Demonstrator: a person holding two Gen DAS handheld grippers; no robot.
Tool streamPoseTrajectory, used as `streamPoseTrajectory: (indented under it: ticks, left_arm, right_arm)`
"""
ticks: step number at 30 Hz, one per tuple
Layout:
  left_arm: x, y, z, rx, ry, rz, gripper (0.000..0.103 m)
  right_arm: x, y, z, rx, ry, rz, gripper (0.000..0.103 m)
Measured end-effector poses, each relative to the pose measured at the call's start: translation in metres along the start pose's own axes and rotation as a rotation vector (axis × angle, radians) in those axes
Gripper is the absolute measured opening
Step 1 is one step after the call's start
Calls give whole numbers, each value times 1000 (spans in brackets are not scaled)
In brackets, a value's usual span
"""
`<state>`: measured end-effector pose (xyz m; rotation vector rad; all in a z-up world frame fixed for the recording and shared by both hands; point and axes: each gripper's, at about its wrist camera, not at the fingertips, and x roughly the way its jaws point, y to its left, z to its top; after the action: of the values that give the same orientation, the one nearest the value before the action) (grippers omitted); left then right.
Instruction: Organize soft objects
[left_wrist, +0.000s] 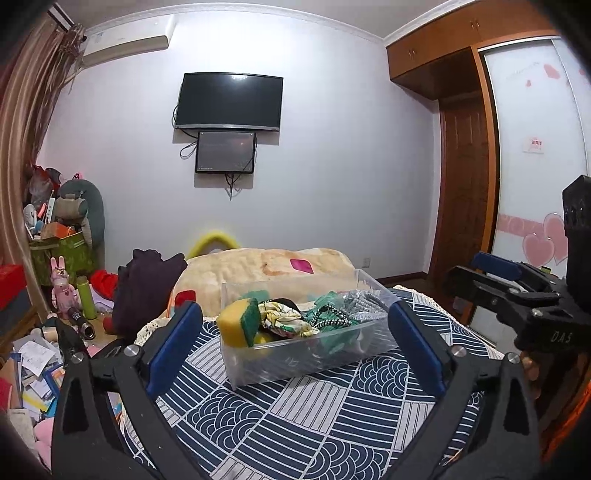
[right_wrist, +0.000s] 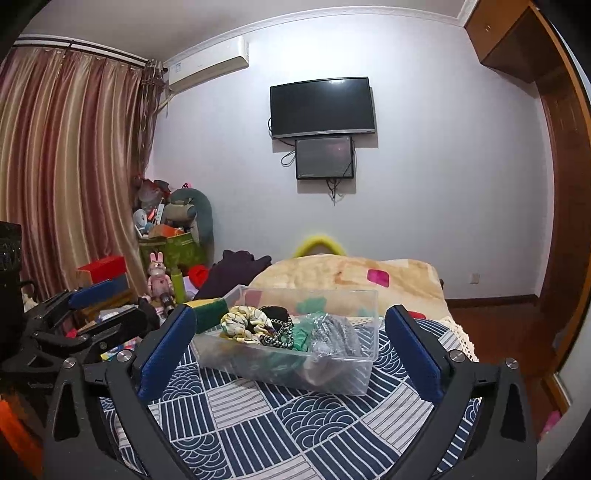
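- Patterned cloth (left_wrist: 295, 417) covers the table, carrying the clear plastic bin (left_wrist: 295, 360).
- Bin gathers the soft objects: sponge (left_wrist: 238, 323), scrunchie (left_wrist: 282, 319), green netting (left_wrist: 328, 314), silvery scourer (right_wrist: 334, 330).
- Left gripper (left_wrist: 295, 343) and right gripper (right_wrist: 291, 347): fingers apart, empty, probably between picks.

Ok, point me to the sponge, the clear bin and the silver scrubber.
sponge (left_wrist: 236, 323), left wrist view, on its yellow face.
clear bin (left_wrist: 295, 363), left wrist view, on its near wall.
silver scrubber (right_wrist: 334, 332), right wrist view, on its middle.
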<state>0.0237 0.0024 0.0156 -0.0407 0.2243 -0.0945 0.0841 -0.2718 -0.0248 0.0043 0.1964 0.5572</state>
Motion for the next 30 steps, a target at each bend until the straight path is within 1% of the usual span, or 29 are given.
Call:
streamPoseTrajectory:
  ticks: [30]
  left_arm:
    - [3, 3, -2, -28, 18, 5, 103]
  right_arm:
    - [2, -4, 0, 19, 10, 3, 103]
